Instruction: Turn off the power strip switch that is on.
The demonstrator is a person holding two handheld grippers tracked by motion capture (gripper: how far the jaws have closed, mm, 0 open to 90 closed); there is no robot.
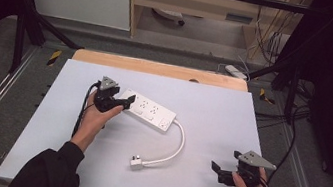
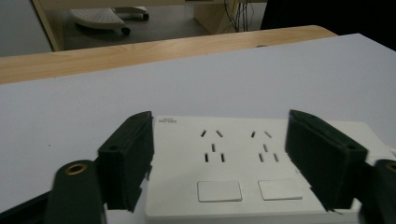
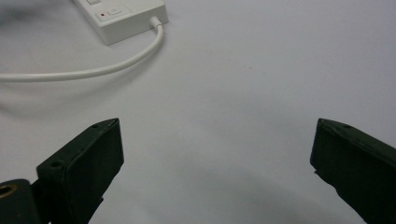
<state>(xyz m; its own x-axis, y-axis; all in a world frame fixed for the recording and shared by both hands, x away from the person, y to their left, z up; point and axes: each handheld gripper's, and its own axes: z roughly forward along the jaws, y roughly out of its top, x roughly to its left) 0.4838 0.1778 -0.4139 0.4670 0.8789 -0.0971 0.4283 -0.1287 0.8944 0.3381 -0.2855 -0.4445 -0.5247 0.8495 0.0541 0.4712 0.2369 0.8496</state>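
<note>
High view, from the left: the left hand-held gripper sits at the near end of a white power strip, a smooth, flat plastic block lying on the matte pale tabletop. Its black jaws stand apart on either side of the strip's end, pads clear of it. The left forearm reaches forward in a dark sleeve. A glossy white cord curves to a boxy plug. At right, the right hand-held gripper rests low, jaws wide open over bare surface.
</note>
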